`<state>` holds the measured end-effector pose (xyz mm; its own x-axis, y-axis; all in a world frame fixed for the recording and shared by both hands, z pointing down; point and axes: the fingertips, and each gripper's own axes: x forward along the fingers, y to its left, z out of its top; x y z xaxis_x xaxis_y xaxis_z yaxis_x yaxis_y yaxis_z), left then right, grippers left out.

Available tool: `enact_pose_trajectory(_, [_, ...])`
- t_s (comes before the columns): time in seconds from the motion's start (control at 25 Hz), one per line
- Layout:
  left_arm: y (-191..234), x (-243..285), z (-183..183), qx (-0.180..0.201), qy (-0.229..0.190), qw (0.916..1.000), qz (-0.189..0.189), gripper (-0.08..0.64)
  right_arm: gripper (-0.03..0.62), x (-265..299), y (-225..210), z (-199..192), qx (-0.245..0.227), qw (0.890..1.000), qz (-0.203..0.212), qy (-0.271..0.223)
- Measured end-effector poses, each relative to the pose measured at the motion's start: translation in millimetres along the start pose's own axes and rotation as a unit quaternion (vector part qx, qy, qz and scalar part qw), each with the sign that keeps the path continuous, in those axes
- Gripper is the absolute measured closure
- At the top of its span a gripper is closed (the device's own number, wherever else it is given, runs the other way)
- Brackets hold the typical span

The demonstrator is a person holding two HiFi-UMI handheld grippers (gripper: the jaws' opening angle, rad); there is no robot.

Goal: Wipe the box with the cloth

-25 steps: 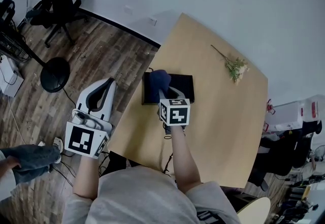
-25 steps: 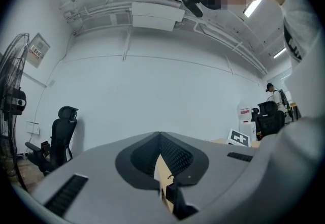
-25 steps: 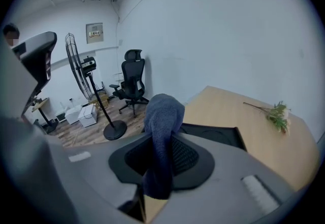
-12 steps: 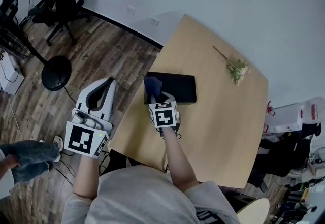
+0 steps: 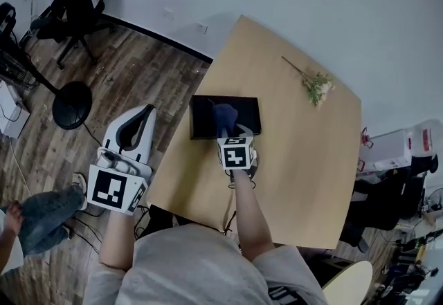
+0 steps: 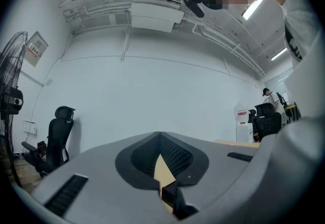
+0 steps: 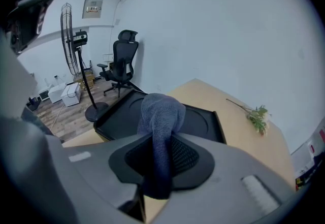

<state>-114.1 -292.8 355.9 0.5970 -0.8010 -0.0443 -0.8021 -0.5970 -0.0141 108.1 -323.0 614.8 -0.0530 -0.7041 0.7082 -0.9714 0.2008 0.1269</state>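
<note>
While we wipe, left gripper [image 5: 142, 117]: jaws together, empty, left of the table [image 5: 304, 158].
Box [image 5: 204, 117]: flat, black, near the table's left edge.
Cloth [image 5: 225, 115]: on the box, pinched by our right gripper [image 5: 233, 134].
Risk: nothing steadies the box; our strokes may push it off.

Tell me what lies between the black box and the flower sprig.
Only bare table lies between box and flower sprig, shown in the head view.

The wooden table [image 5: 297, 179] bears a black box [image 5: 205, 118] and a flower sprig [image 5: 317, 87].
</note>
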Motion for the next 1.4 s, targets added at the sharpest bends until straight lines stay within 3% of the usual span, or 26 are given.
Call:
enact_pose_trajectory(0.32, [-18.8,12.1,-0.7,0.000,0.003,0.9998,-0.018,0.552,0.503,-3.6,-52.0,-14.9,0.018,0.999,-0.040,0.013])
enact_pose_trajectory(0.76, [-27.3,17.7,2.8,0.003,0.001,0.9997,-0.022,0.552,0.503,-8.4,-88.3,-30.0,0.030,0.997,-0.067,0.025])
enact_pose_trajectory(1.24, [-21.4,16.8,6.0,0.006,-0.001,0.9998,-0.021,0.552,0.502,-8.9,-95.9,-31.2,0.048,0.997,-0.066,0.015])
enact_pose_trajectory(1.4, [-21.6,16.3,8.2,0.006,-0.005,0.9996,-0.026,0.552,0.502,-16.5,-91.5,-32.6,0.081,0.995,-0.049,-0.007])
